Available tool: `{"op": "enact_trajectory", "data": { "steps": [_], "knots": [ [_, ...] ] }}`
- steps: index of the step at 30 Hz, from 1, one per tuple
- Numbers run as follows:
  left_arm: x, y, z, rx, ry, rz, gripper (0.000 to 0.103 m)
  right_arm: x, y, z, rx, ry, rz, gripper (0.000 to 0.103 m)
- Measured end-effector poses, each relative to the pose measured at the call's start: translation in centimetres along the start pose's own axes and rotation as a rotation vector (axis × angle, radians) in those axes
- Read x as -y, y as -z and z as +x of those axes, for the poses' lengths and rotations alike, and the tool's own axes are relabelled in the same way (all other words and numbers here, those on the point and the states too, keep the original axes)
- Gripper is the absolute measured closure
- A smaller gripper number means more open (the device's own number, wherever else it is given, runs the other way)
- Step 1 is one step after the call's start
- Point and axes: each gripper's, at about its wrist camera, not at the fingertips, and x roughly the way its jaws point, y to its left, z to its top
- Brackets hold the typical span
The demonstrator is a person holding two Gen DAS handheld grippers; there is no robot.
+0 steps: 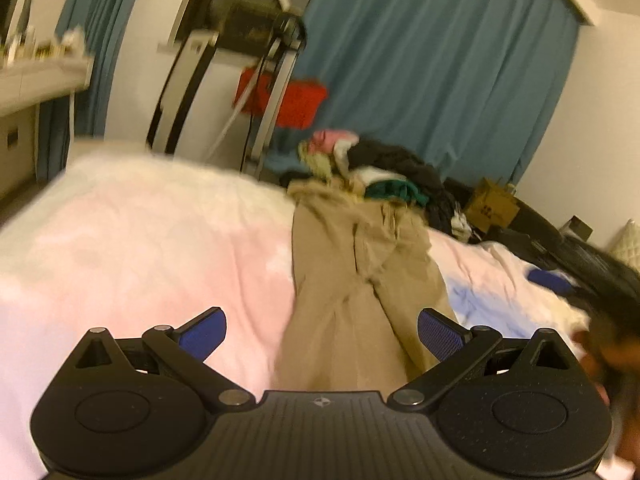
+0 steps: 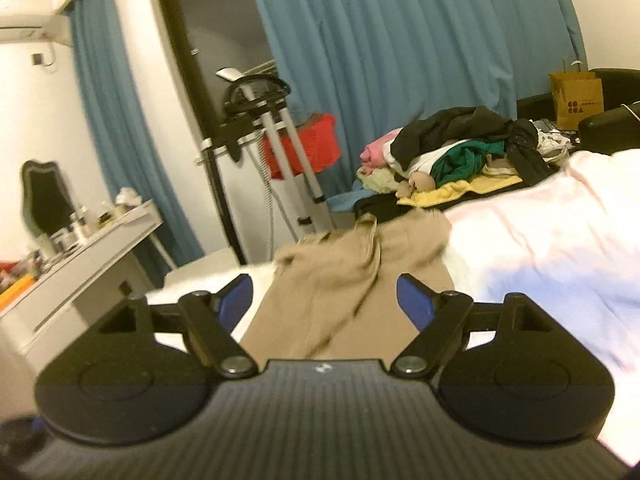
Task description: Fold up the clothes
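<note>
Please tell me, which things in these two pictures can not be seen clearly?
- Khaki trousers: near end hidden behind left gripper body; likewise behind right gripper.
- Clothes pile: garments overlap, so no count.
- Dressing table items: small, blurred, right wrist view.

- Left gripper [image 1: 322, 334]: blue-padded fingers [image 1: 438, 336] spread wide, holding nothing, poised above the leg end of the khaki trousers [image 1: 360, 280].
- Right gripper [image 2: 324, 300]: fingers [image 2: 414, 300] likewise spread wide and empty, above the same trousers, pointing toward their waistband.
</note>
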Motion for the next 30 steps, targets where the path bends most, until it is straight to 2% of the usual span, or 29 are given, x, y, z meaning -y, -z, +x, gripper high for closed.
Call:
{"op": "enact_trajectory", "data": {
  "steps": [4,6,11,15,16,21,23,26,30],
  "knots": [
    [-2.0,0.9,0.4,-0.124,-0.022,-0.103,0.001,-0.5,2.4,-5.6,-0.002,0.015,0.05,0.022],
    [-3.2,1.4,0.9,-0.183,-0.048,-0.154,0.004,0.2,3.8,-7.0,-0.028,0.037,0.095,0.022],
    [-6.3,3.1,1.3,-0.297,-0.111,-0.283,0.01,2.8,6.5,-8.0,-0.131,0.095,0.249,0.021],
    [-6.3,3.8,1.3,-0.346,-0.073,-0.288,0.017,3.5,7.1,-7.8,-0.147,0.095,0.305,0.021],
    [-6.1,3.9,1.3,-0.357,-0.06,-0.281,0.022,3.5,7.2,-7.8,-0.149,0.093,0.313,0.021],
    [-3.0,5.1,2.5,-0.407,-0.084,-0.07,0.044,3.9,7.5,-7.9,-0.166,0.085,0.331,0.021],
    [-1.8,5.7,2.8,-0.421,-0.106,0.018,0.067,4.2,7.5,-8.0,-0.174,0.086,0.348,0.021],
    [-0.5,6.3,1.8,-0.379,-0.137,0.119,0.087,4.4,7.6,-8.0,-0.181,0.076,0.369,0.021],
    [2.3,6.7,-1.3,-0.257,-0.149,0.257,0.091,4.6,7.7,-7.7,-0.192,0.069,0.391,0.021]
  ]
}}
